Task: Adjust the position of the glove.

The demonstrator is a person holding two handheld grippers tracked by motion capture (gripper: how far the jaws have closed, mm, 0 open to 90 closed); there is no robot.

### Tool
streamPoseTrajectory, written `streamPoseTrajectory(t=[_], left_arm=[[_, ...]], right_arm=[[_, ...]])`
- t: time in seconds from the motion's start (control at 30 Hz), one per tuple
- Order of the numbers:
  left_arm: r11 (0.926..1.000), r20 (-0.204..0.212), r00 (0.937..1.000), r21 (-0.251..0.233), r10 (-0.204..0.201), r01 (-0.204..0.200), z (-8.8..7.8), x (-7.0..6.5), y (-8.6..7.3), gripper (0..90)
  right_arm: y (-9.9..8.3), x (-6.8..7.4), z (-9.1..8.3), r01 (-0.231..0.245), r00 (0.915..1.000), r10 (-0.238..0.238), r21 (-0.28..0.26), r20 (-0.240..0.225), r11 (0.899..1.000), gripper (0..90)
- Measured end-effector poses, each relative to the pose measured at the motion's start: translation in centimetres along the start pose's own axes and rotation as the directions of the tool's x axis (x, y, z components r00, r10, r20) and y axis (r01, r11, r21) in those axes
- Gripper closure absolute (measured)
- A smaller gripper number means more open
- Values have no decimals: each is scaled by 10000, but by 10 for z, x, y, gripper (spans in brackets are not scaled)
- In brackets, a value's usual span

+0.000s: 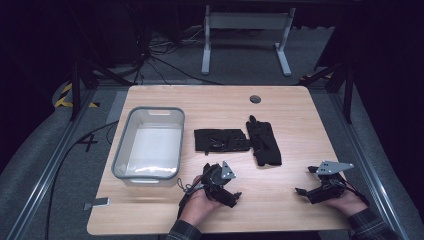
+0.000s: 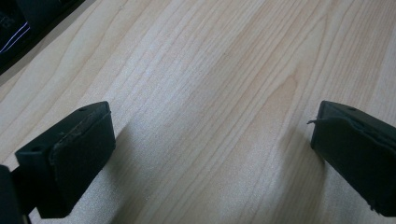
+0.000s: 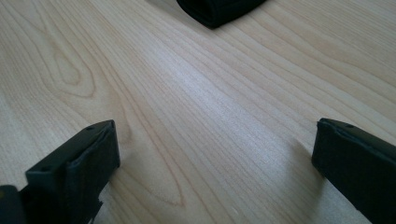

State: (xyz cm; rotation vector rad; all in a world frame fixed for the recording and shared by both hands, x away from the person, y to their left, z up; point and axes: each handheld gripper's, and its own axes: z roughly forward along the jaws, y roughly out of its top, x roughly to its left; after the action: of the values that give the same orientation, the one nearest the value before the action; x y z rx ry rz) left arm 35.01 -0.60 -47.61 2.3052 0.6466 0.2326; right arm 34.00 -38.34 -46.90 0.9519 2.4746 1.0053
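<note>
Left gripper [image 1: 231, 196] and right gripper [image 1: 306, 193] rested low on the wooden table [image 1: 280, 210], jaws spread apart and empty. Beyond lay two black gloves [image 1: 221, 139] [image 1: 264, 142]; a grey bin [image 1: 121, 150] stood left.

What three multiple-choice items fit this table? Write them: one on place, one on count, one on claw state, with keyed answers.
1. Where does the grey bin sit on the table?
A. on its left part
B. at its right edge
C. on the black items

2. How many black fabric items lie at mid-table?
A. one
B. two
C. four

3. How stands the left claw?
A. shut on fabric
B. shut on nothing
C. open over bare wood

Answers: 1 A, the bin is left of both items; 2 B, two dark pieces lie side by side; 3 C, its jaws stand wide apart, as do the right claw's.
</note>
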Motion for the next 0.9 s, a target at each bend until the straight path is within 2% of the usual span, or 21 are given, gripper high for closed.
streamPoseTrajectory(t=[0.3,0.53,0.73,0.9], left_arm=[[10000,2,10000,3,2,-2,0,0,0,0],[10000,19,10000,4,15,-15,0,0,0,0],[10000,28,10000,4,31,-31,0,0,0,0],[10000,31,10000,2,29,-29,0,0,0,0]], right_arm=[[2,-1,1,88,9999,-87,84,-56,9999,12],[6,-2,-2,149,9997,-146,174,-181,9997,152],[10,-3,-2,175,9998,-174,163,-87,9997,193],[15,-4,-2,249,9996,-249,27,-149,9997,283]])
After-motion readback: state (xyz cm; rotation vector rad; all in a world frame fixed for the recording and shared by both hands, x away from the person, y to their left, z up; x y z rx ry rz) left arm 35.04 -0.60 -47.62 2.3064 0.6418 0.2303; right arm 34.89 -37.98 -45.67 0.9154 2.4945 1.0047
